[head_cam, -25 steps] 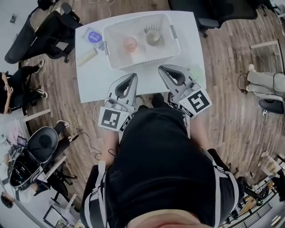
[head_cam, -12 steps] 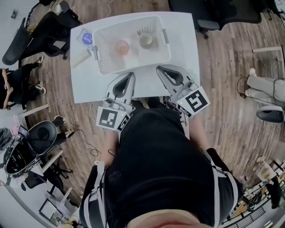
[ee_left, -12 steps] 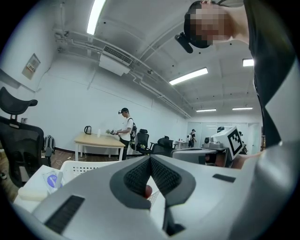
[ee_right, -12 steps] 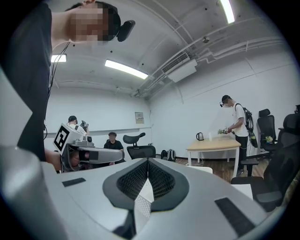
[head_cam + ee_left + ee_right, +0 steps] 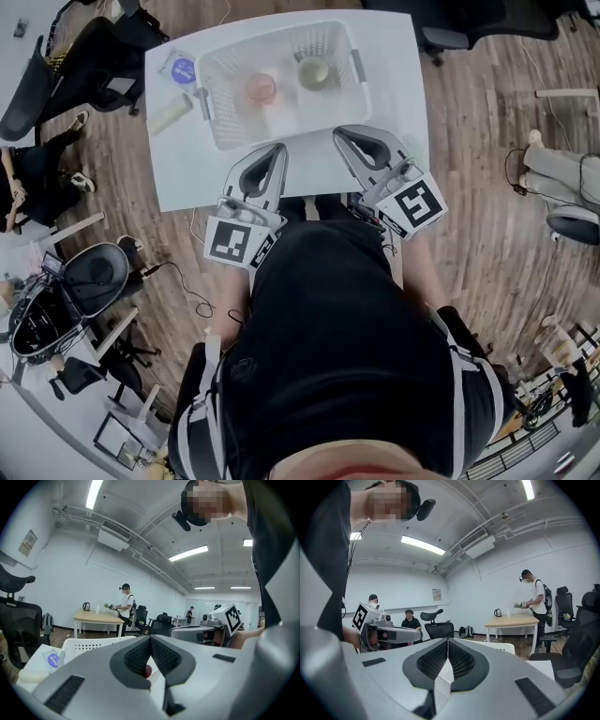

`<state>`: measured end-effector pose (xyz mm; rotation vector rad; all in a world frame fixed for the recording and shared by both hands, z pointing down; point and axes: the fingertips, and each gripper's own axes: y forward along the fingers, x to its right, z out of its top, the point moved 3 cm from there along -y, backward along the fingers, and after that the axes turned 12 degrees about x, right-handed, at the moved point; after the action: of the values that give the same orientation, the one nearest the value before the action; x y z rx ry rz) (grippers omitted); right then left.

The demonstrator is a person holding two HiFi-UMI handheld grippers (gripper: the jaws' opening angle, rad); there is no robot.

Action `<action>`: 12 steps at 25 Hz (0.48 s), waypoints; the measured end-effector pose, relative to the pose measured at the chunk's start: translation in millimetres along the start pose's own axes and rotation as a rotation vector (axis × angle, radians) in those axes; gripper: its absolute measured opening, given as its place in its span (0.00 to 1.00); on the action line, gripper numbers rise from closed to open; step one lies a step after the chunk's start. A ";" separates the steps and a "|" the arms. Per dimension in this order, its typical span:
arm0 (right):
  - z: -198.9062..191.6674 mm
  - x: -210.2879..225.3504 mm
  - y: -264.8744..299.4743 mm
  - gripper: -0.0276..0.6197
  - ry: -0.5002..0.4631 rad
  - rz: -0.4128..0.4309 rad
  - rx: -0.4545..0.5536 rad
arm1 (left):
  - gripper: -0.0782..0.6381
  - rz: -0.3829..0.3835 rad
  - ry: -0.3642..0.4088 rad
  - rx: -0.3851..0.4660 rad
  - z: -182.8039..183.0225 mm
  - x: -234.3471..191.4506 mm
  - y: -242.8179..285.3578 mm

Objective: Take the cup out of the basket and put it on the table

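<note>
Risk: left hand-held gripper (image 5: 277, 150) and right hand-held gripper (image 5: 339, 135) hover closed on nothing beside the basket (image 5: 281, 129); reaching in unopened could topple the pink cup (image 5: 261, 88) or pale cup (image 5: 314, 71).

Brown wood-plank floor (image 5: 487, 141); a black office chair (image 5: 56, 75) stands at ten o'clock; ceiling strip lights (image 5: 190, 553) glow above white walls (image 5: 61, 573).

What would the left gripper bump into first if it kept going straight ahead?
Most likely the white basket, at its near wall, right ahead of the left gripper tips. The pink cup sits beyond it.
</note>
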<state>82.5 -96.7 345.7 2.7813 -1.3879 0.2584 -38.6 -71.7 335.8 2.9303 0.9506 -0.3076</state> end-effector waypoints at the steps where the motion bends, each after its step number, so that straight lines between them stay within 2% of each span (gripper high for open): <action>1: -1.0 -1.3 1.9 0.07 -0.002 -0.004 -0.005 | 0.13 -0.006 0.000 0.000 1.0 -1.9 -1.2; 12: -12.5 -13.8 45.0 0.07 -0.040 -0.008 -0.044 | 0.13 -0.071 -0.001 -0.015 1.5 -39.3 -15.6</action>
<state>36.8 -111.8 353.4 2.7708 -1.3734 0.1706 -79.1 -81.8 342.6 2.8876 1.0535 -0.3037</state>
